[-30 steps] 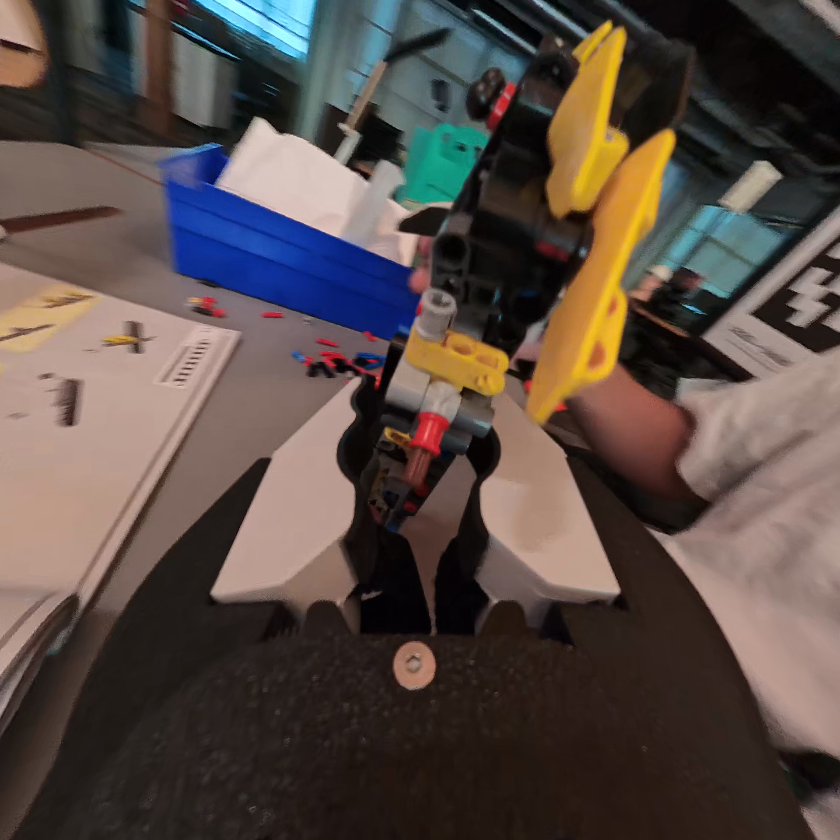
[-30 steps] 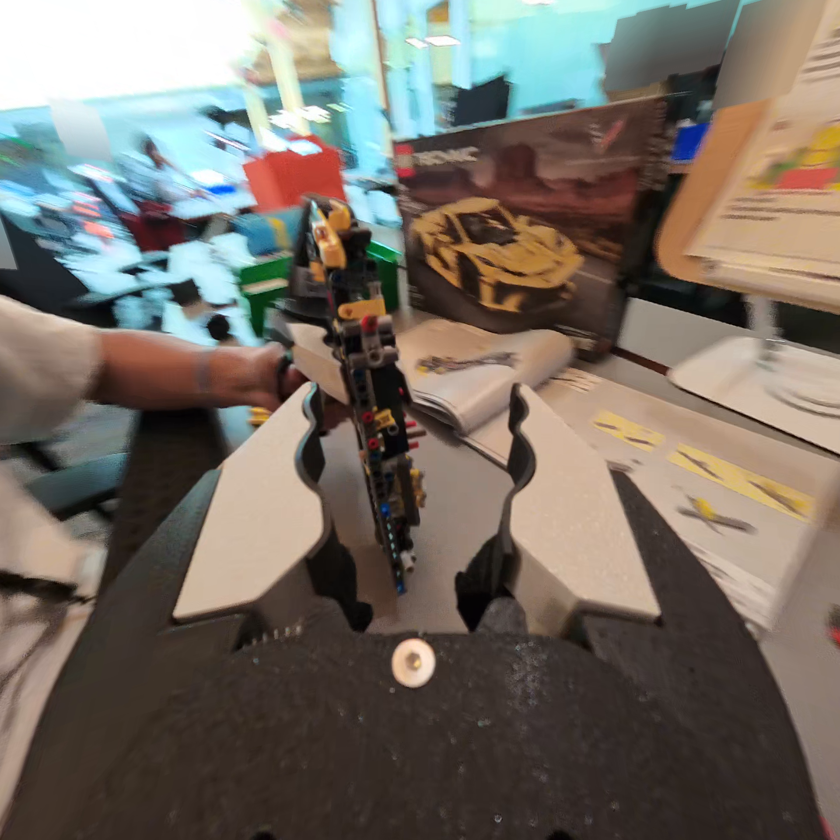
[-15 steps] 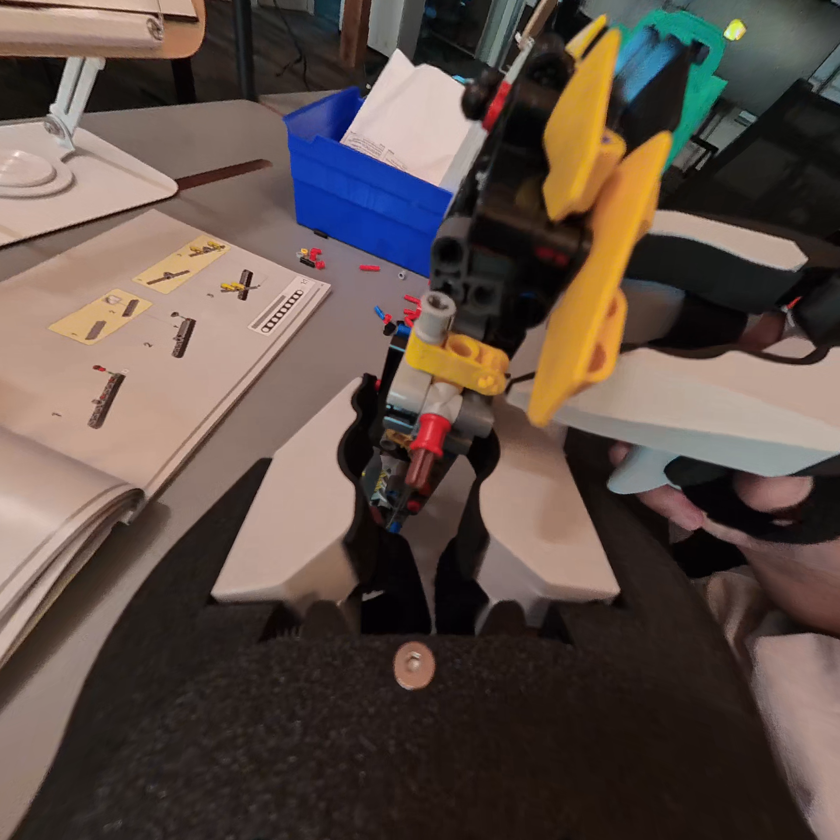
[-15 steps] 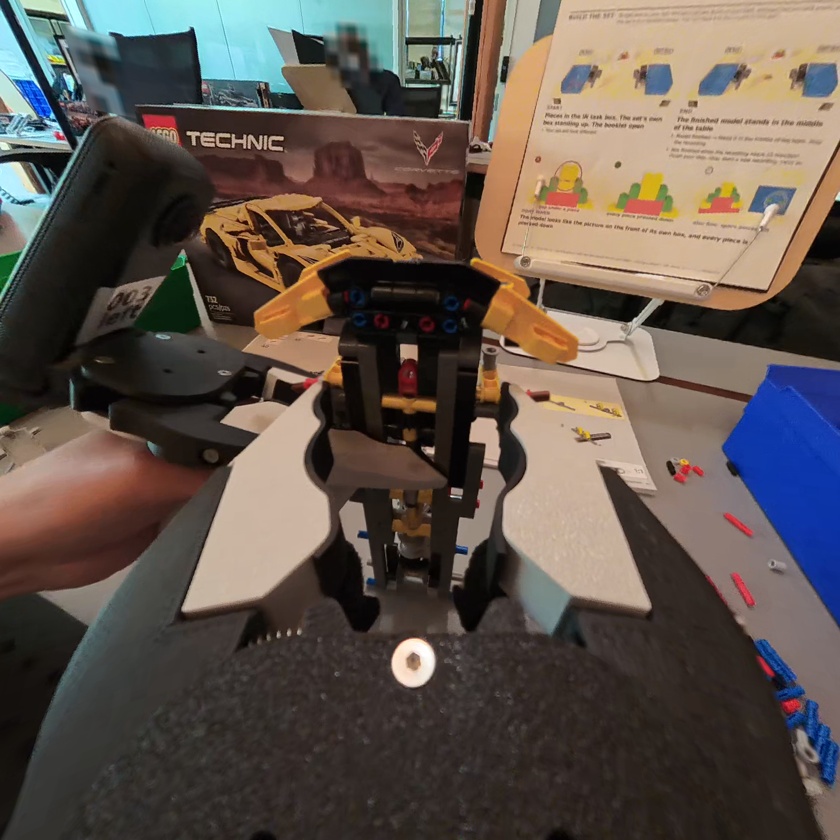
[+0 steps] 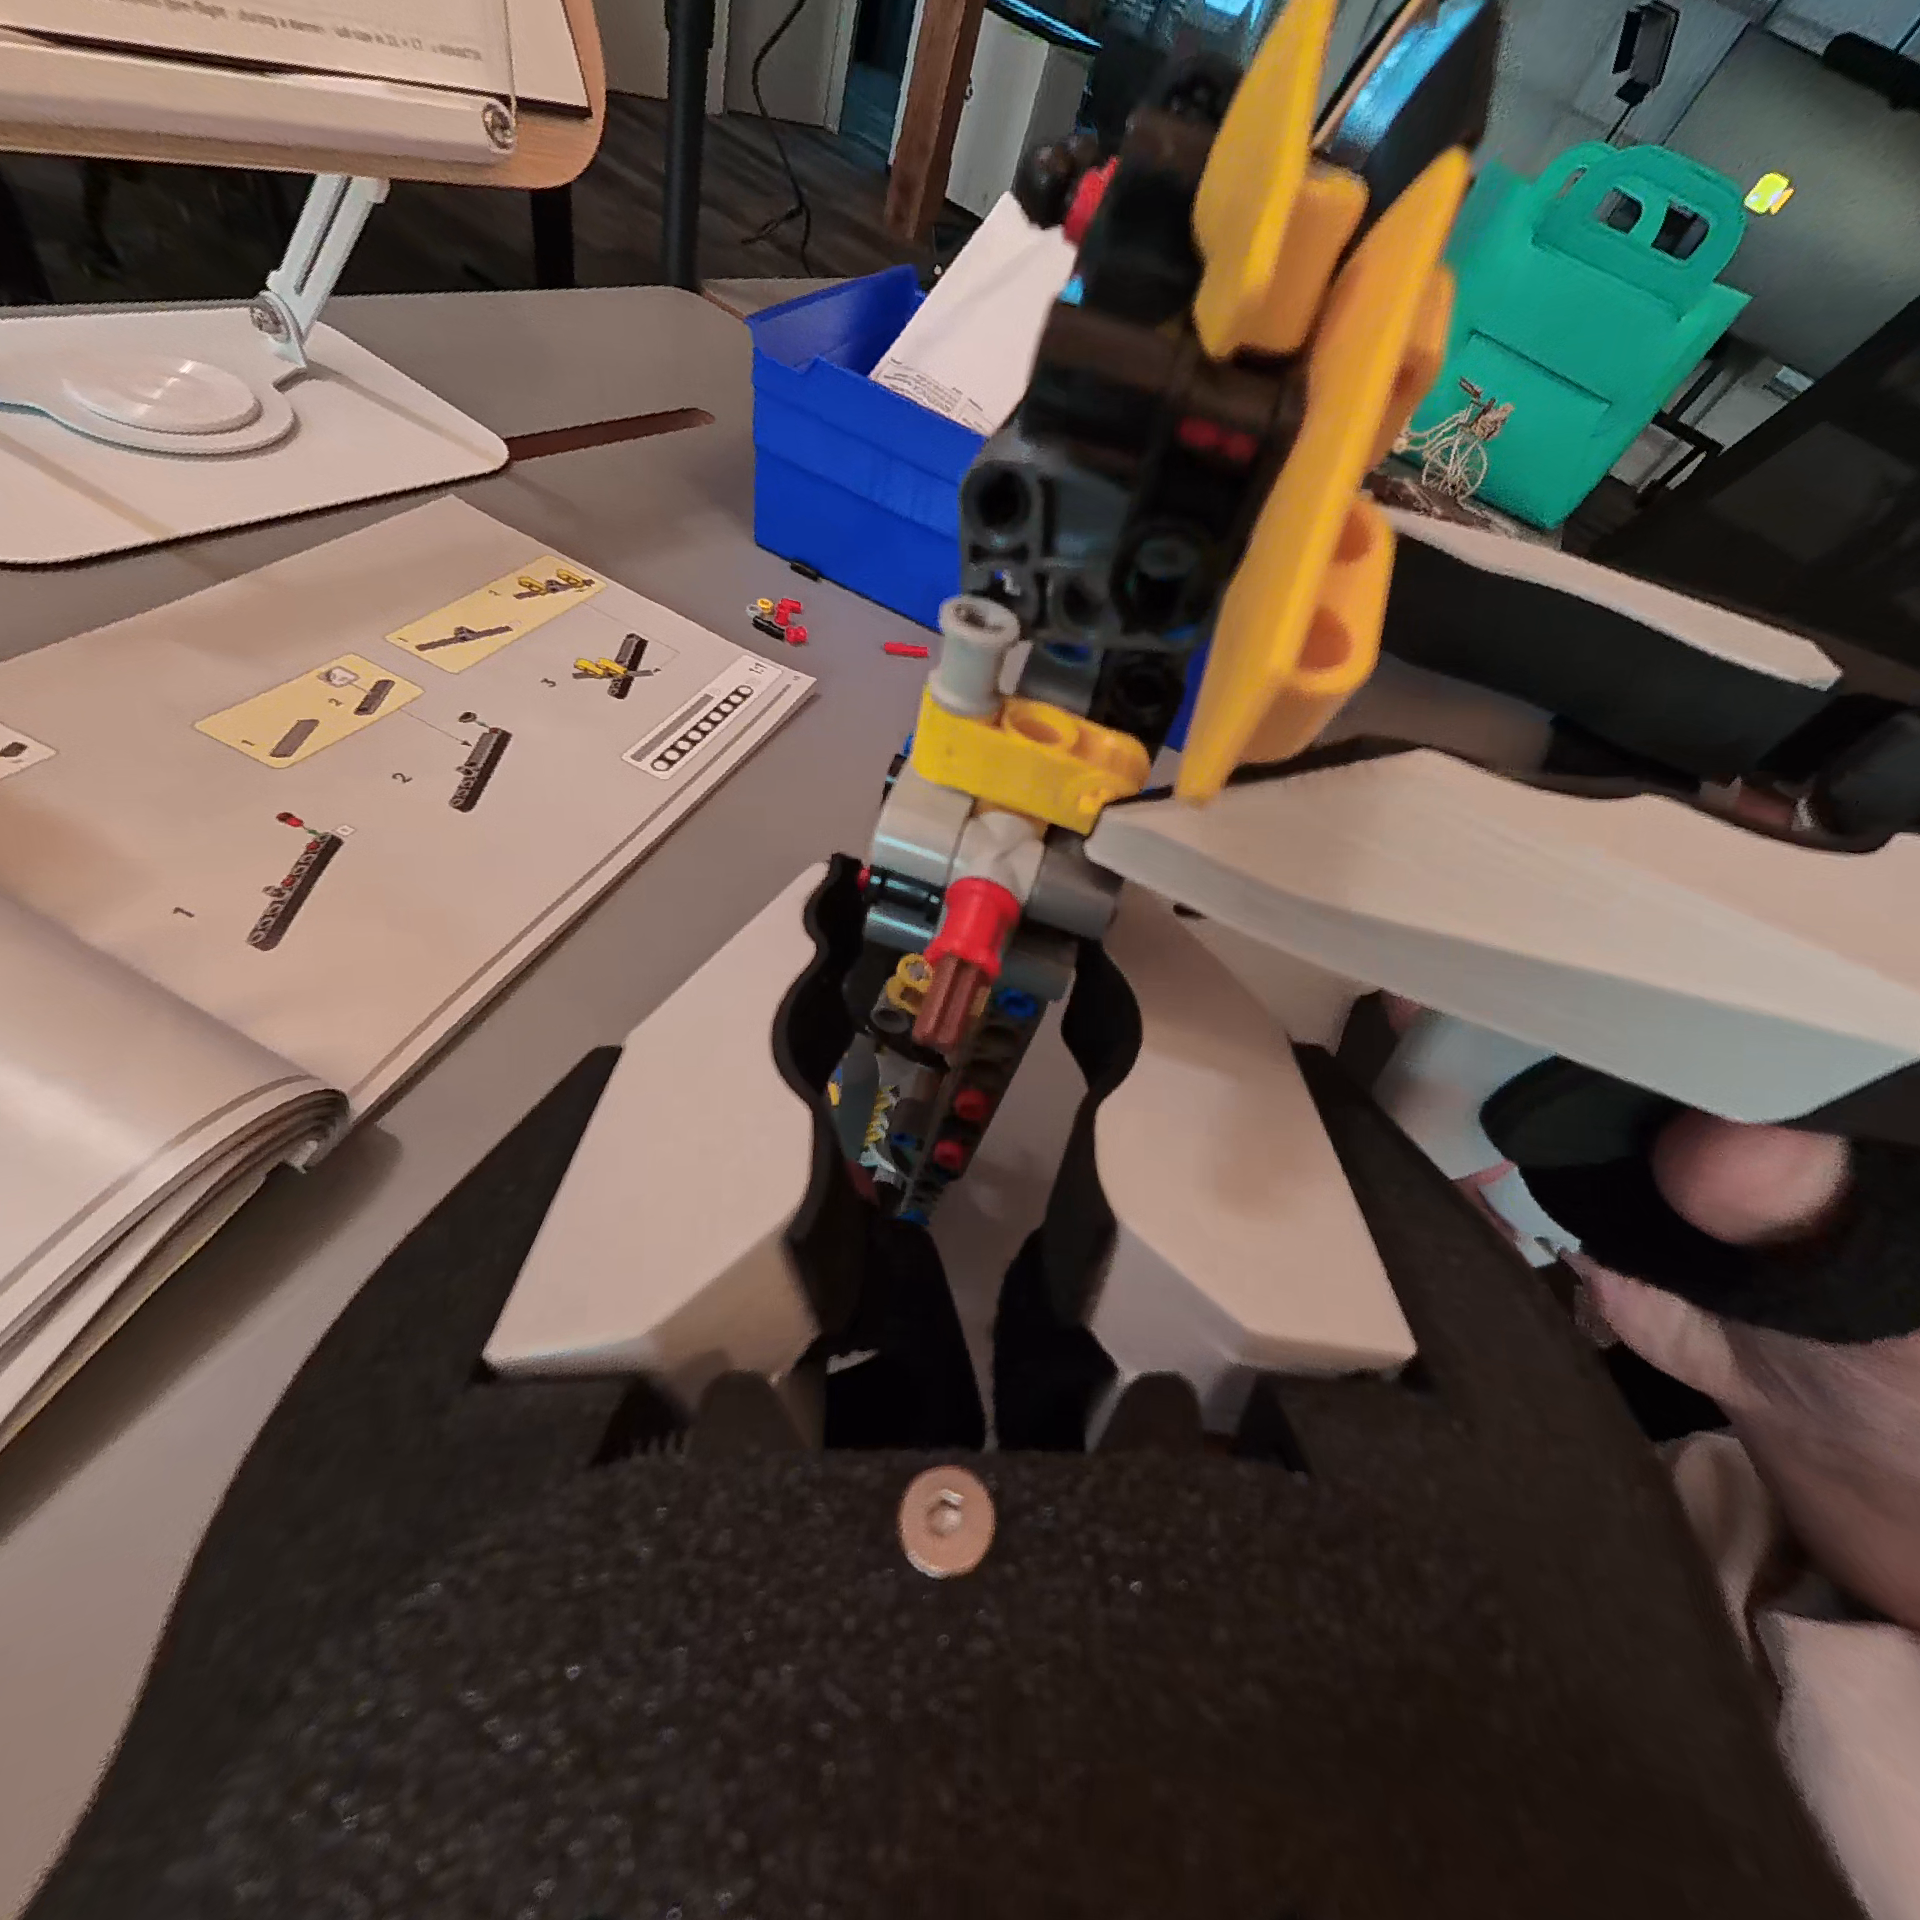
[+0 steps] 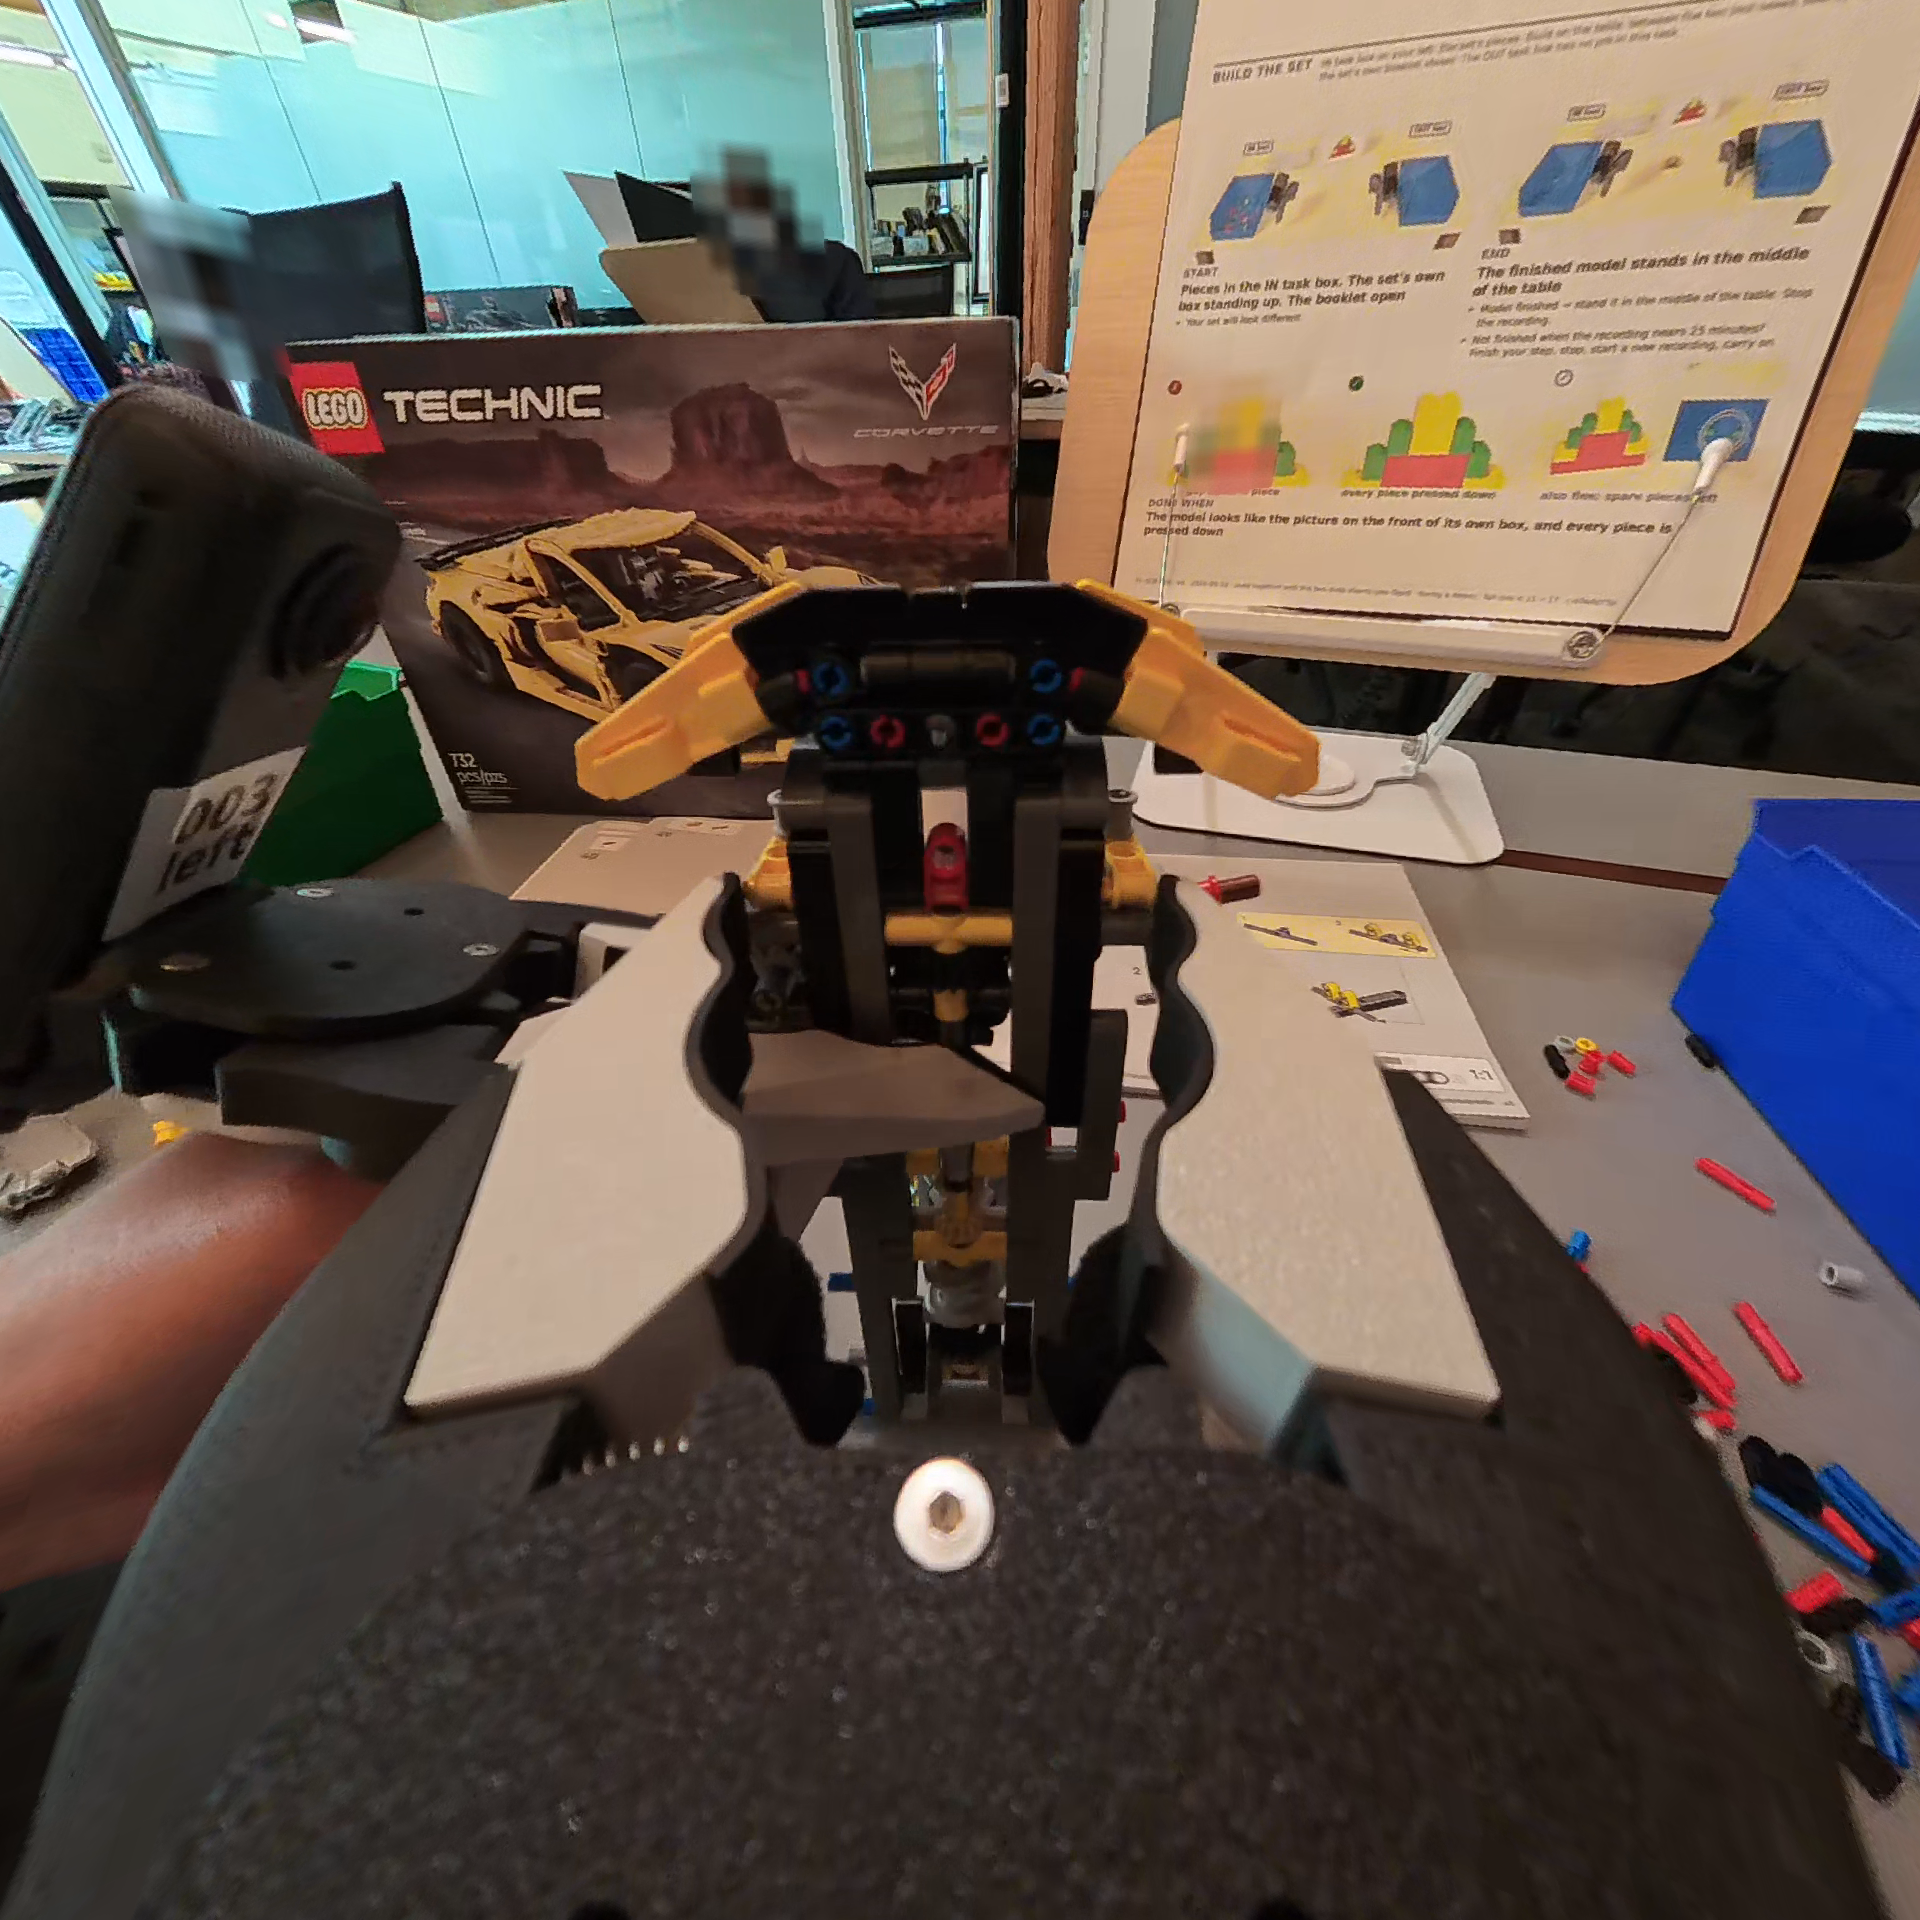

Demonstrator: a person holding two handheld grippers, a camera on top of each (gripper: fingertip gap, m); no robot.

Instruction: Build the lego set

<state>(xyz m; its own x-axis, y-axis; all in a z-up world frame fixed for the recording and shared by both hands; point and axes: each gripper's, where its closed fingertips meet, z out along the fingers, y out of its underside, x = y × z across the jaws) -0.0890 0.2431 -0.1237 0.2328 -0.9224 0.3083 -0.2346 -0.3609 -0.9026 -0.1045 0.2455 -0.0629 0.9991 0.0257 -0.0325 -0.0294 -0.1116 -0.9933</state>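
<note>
A black and yellow lego car frame (image 5: 1122, 468) stands upright above the table. My left gripper (image 5: 961, 914) is shut on its lower end. In the right wrist view the frame (image 6: 935, 707) faces me with yellow panels spread at its top. My right gripper (image 6: 945, 935) is open, with a jaw on each side of the frame's middle, close to its yellow side pieces. One left gripper finger (image 6: 883, 1091) crosses in front of the frame from the left. A right gripper finger (image 5: 1455, 883) reaches in from the right and meets the frame below the yellow panel.
An open instruction booklet (image 5: 364, 779) lies on the grey table. A blue bin (image 6: 1818, 987) stands at the right with loose red, blue and black pins (image 6: 1714, 1351) beside it. The set's box (image 6: 675, 499) and a card stand (image 6: 1455, 364) are behind. A person's arm (image 6: 156, 1299) is at the left. My right fingertips sit around 6 centimeters from my left ones.
My right gripper has swung round to face the frame head-on and closed in around its middle. My left gripper kept its hold and turned towards the booklet and bin.
</note>
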